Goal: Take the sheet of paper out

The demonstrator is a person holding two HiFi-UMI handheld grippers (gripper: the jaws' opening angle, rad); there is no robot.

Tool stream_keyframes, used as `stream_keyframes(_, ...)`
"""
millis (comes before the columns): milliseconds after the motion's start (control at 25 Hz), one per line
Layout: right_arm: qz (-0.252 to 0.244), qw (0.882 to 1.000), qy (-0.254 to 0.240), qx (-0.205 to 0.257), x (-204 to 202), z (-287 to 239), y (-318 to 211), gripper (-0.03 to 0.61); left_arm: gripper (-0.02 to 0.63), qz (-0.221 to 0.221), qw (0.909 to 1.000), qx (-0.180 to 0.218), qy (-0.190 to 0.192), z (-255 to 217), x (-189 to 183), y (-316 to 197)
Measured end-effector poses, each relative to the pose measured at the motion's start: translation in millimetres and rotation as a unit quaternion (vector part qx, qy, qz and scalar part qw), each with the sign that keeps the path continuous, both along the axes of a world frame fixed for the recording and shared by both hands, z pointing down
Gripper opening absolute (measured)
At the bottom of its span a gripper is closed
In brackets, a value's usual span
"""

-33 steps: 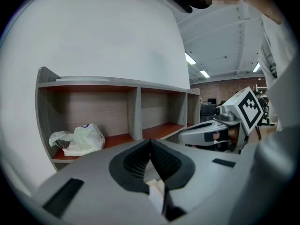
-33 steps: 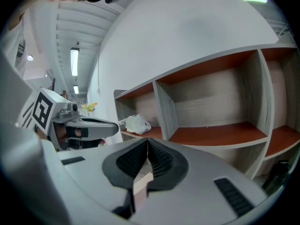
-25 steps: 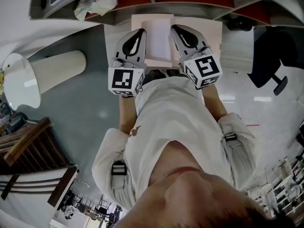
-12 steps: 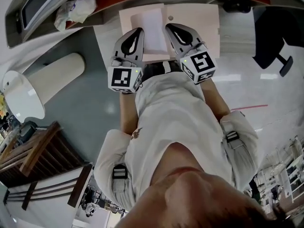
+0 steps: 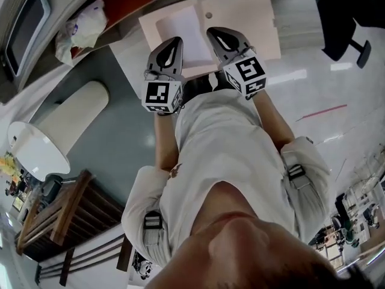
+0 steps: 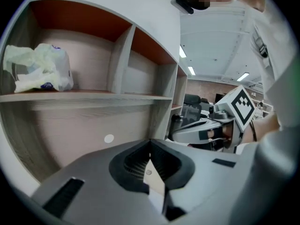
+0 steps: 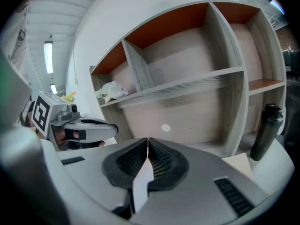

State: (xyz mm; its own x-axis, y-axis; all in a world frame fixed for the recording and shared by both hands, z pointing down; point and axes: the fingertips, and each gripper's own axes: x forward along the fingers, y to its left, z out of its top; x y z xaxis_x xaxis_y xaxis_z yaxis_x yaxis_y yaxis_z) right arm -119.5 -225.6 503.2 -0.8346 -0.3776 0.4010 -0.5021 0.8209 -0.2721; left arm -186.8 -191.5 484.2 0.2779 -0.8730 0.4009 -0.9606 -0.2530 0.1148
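You hold the sheet of paper (image 5: 180, 30) with both grippers at once. Your left gripper (image 5: 170, 50) is closed on the left edge of the sheet, and your right gripper (image 5: 224, 41) is closed on its right edge. In each gripper view the ribbed black pads come together on a thin white strip of the paper, which runs down between them, so both grippers are narrow with only the paper between the jaws.

From the head view, the sheet is stretched between the two grippers, above the front left part of the beige desk top (image 5: 252, 11), close to its front edge. I cannot tell if the paper touches the desk top or is a little above it.

Behind the desk stands a shelf unit (image 7: 187, 86) with grey boards and a red-brown back in the upper compartments. A crumpled plastic bag (image 6: 40, 71) lies on the shelf board in the left compartment. A dark bottle (image 7: 265, 128) stands upright at the right end of the desk, just beside the side wall of the shelf unit.
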Motion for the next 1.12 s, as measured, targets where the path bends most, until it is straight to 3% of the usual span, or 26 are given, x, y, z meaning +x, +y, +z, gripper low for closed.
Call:
stream_keyframes(200, 0.023, 0.999, 0.026, -0.02, -0.9, 29.7, 0.0, 0.022, 0.02, 0.031, 0.9992, -0.02, 0.018, 24.4, 0.3, -1.9)
stream_keyframes(720, 0.042, 0.995, 0.078, -0.051, 8.7, 95.4, 3.6, 0.023, 0.02, 0.08, 0.9939, -0.073, 0.019, 84.0, 12.8, -13.1)
stream_keyframes(1120, 0.021, 0.991, 0.113, -0.072, -0.4, 145.6, 0.6, 0.023, 0.02, 0.098, 0.9884, -0.112, 0.028, 128.7, 24.0, -14.5)
